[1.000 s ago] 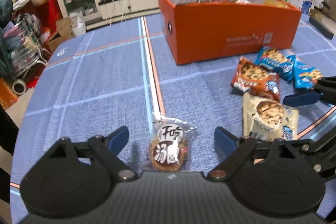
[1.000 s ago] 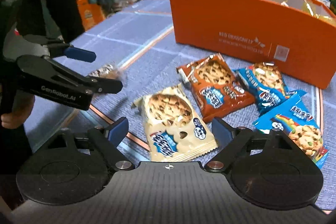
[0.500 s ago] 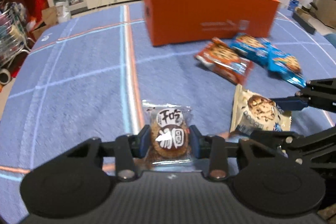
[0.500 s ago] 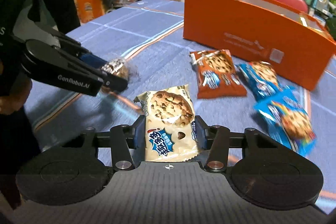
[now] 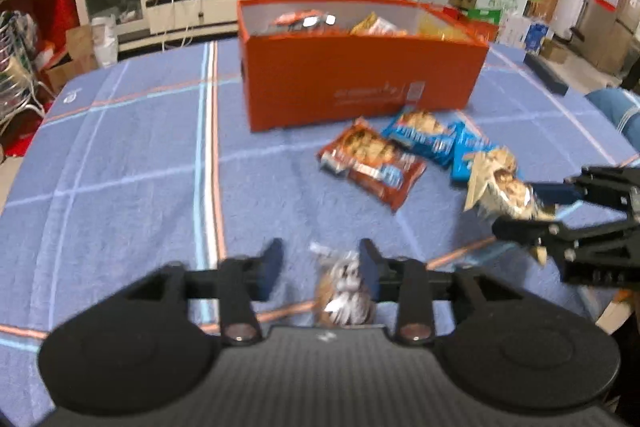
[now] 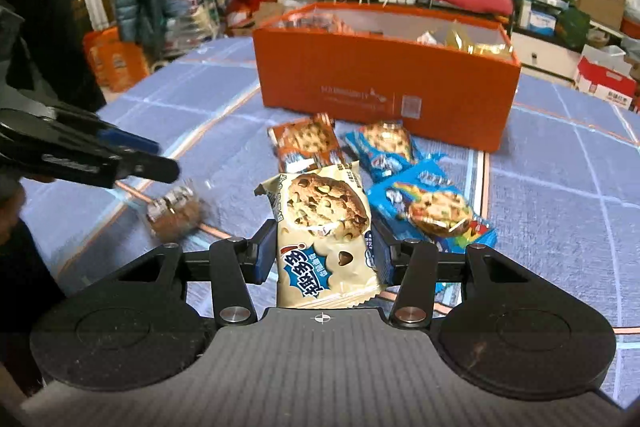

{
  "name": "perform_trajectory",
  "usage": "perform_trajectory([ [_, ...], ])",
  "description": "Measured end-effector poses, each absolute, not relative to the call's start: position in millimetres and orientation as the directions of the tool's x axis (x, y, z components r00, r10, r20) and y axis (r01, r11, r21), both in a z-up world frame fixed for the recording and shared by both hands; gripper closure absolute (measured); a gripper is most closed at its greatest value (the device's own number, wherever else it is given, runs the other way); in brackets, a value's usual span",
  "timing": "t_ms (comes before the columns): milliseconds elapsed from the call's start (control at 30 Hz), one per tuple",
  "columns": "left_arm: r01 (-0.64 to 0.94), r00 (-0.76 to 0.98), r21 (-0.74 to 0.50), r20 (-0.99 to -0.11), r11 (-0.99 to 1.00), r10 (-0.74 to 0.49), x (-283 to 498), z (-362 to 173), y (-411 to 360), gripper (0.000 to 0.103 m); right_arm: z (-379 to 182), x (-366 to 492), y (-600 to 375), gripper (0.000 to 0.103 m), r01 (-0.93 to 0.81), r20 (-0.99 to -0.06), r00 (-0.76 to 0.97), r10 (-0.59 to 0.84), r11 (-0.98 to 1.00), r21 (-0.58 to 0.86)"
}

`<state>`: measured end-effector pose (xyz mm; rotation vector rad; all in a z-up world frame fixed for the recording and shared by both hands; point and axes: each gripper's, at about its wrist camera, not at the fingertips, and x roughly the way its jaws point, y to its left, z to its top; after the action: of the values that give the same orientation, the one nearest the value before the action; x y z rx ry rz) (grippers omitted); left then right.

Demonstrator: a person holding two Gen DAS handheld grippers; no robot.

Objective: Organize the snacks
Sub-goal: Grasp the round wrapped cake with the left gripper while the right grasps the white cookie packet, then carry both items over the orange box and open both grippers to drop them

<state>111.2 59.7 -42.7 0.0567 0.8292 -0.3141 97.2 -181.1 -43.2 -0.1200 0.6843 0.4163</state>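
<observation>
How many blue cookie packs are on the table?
2. One blue pack lies before the orange box; the other blue pack lies nearer, right of the cream pack in the right claw. More may hide inside the box.

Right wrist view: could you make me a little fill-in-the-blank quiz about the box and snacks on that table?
1. The open box on the table is ___ in colour.
2. The rainbow packet has a ___ wrapper.
3. The brown packet in front of the box shows a picture of a ___.

Missing words: orange; blue; cookie.
</observation>
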Motion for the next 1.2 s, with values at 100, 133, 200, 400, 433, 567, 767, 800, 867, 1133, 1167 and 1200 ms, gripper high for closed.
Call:
perform_trajectory([
  [100, 0.334, 0.614, -0.041, -0.749, 0.942, -0.25, 107, -53, 53, 0.049, -64, 107, -181, 0.069, -0.405, -0.667, 0.665, 0.337, 0.912, 0.057],
  [133, 0.35, 0.605, -0.023, -0.757, 0.937, -0.244, 107, -57, 48, 0.049, -70, 109, -180, 0.069, -0.401, -0.674, 0.657, 0.338, 0.913, 0.066],
  [200, 0.366, 0.6, 0.02, -0.769, 0.93, -0.219, 107, -66, 39, 0.048, -75, 108, -176, 0.067, -0.403, -0.669, 0.666, 0.33, 0.914, 0.05],
  [400, 0.347, 0.593, -0.001, -0.774, 0.938, -0.22, 111, -80, 41, 0.048, -78, 112, -171, 0.053, -0.408, -0.67, 0.666, 0.328, 0.912, 0.042],
  [433, 0.343, 0.594, -0.007, -0.773, 0.939, -0.223, 110, -80, 42, 0.048, -77, 114, -171, 0.045, -0.403, -0.67, 0.666, 0.329, 0.914, 0.048],
  [567, 0.342, 0.597, -0.016, -0.768, 0.939, -0.231, 108, -81, 41, 0.059, -80, 115, -160, 0.048, -0.42, -0.683, 0.663, 0.305, 0.907, -0.002],
  [767, 0.36, 0.577, -0.072, -0.766, 0.93, -0.283, 107, -58, 41, 0.072, -57, 90, -176, 0.067, -0.407, -0.648, 0.689, 0.325, 0.913, 0.025],
  [800, 0.368, 0.588, -0.091, -0.748, 0.925, -0.308, 107, -47, 41, 0.072, -46, 86, -181, 0.067, -0.403, -0.632, 0.702, 0.328, 0.915, 0.028],
  [867, 0.383, 0.62, -0.092, -0.712, 0.919, -0.329, 112, -23, 38, 0.072, -26, 88, -189, 0.067, -0.392, -0.6, 0.725, 0.338, 0.919, 0.043],
  [1133, 0.388, 0.726, -0.069, -0.591, 0.919, -0.351, 215, 62, 3, 0.072, 61, 174, -207, 0.067, -0.365, -0.455, 0.835, 0.31, 0.93, -0.035],
  [1167, 0.383, 0.728, -0.078, -0.588, 0.92, -0.353, 236, 67, -2, 0.072, 67, 193, -207, 0.067, -0.361, -0.45, 0.84, 0.303, 0.931, -0.048],
  [1200, 0.382, 0.727, -0.08, -0.59, 0.921, -0.352, 254, 68, -8, 0.072, 70, 212, -208, 0.067, -0.358, -0.45, 0.842, 0.297, 0.932, -0.054],
])
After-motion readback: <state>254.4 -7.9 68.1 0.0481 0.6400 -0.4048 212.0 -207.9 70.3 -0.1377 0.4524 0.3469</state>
